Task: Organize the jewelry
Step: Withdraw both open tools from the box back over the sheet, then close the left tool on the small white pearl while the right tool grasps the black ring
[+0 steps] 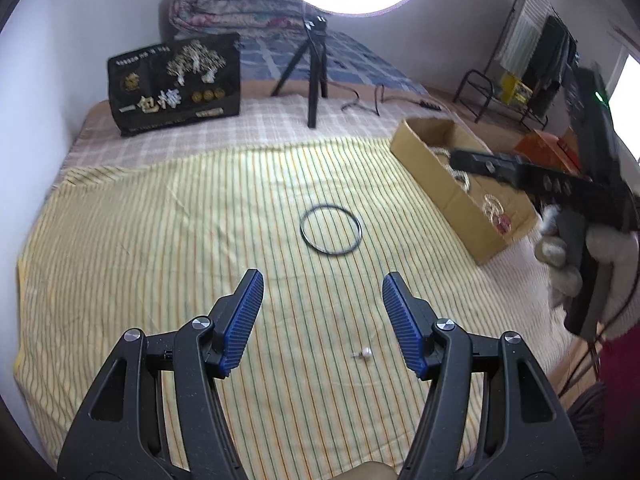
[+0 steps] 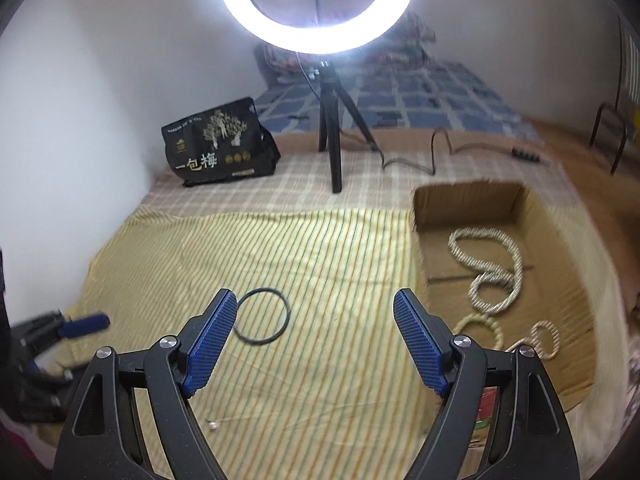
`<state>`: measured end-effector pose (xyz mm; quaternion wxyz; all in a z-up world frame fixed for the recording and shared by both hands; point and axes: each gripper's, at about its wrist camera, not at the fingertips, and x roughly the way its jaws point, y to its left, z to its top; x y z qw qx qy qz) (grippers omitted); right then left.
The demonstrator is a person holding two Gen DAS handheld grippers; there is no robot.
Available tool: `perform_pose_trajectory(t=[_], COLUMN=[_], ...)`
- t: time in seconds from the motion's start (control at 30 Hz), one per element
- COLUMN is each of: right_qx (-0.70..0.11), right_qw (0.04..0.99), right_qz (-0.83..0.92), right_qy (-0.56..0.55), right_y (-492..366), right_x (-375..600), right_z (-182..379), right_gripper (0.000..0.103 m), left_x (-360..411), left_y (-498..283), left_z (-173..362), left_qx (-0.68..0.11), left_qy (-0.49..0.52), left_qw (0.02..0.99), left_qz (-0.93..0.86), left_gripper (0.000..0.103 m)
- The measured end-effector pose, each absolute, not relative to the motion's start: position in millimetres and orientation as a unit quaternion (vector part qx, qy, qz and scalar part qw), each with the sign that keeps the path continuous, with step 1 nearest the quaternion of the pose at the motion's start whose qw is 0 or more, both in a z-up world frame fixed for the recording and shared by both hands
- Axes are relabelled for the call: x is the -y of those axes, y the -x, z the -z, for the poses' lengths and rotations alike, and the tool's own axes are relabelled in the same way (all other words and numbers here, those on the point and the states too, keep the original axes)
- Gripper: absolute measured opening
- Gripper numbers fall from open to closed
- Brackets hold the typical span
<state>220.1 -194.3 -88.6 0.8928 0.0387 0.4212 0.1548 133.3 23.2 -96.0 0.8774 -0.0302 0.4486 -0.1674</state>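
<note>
A thin black ring bangle [image 1: 331, 231] lies flat on the yellow striped cloth [image 1: 160, 220]; it also shows in the right wrist view [image 2: 262, 317]. A small pearl earring [image 1: 363, 353] lies nearer, between my left gripper's fingers; it shows in the right wrist view too [image 2: 213, 425]. A cardboard box [image 1: 430, 160] at the right holds a beaded rope necklace [image 2: 492, 268] and other pieces. My left gripper [image 1: 323, 286] is open and empty above the cloth. My right gripper [image 2: 314, 304] is open and empty, hovering by the box's left edge [image 2: 418, 240].
A ring light on a black tripod [image 2: 330, 148] stands behind the cloth, its cable [image 2: 432, 156] trailing right. A black printed bag [image 2: 218, 148] leans at the back left by the wall. A folded quilt [image 1: 224, 8] lies at the back. Racks [image 1: 520, 80] stand at far right.
</note>
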Motion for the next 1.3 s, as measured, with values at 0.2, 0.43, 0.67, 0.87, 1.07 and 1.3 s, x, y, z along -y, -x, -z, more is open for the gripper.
perform_pose_trajectory(t=[0.2, 0.43, 0.67, 0.87, 1.07, 1.3], right_qx=[-0.453, -0.483, -0.513, -0.520, -0.528, -0.538], right_qw=[0.874, 0.855, 0.834, 0.830, 0.825, 0.815], right_qz=[-0.159, -0.171, -0.186, -0.189, -0.188, -0.196], right_qy=[-0.075, -0.085, -0.086, -0.070, -0.078, -0.094], right_y=[-231.0, -241.3, -249.7, -252.4, -259.3, -268.2], right_x=[195.3, 181.4, 167.5, 162.4, 161.8, 154.7], right_z=[109.4, 131.3, 152.9, 167.2, 179.3, 191.2], right_gripper=[0.080, 0.057, 0.038, 0.034, 0.031, 0.026], left_x=[-11.6, 17.2, 39.0, 47.4, 49.6, 45.1], left_y=[-121.7, -109.9, -106.4, -110.2, -115.9, -123.6], left_z=[120.4, 146.2, 163.6, 176.9, 184.7, 191.9], left_qx=[-0.482, -0.508, -0.510, -0.510, -0.510, -0.518], left_qy=[0.024, -0.015, -0.081, -0.117, -0.130, -0.119], left_qw=[0.853, 0.827, 0.818, 0.813, 0.810, 0.808], left_qz=[0.199, 0.240, 0.253, 0.257, 0.256, 0.252], left_gripper=[0.056, 0.042, 0.028, 0.028, 0.028, 0.023])
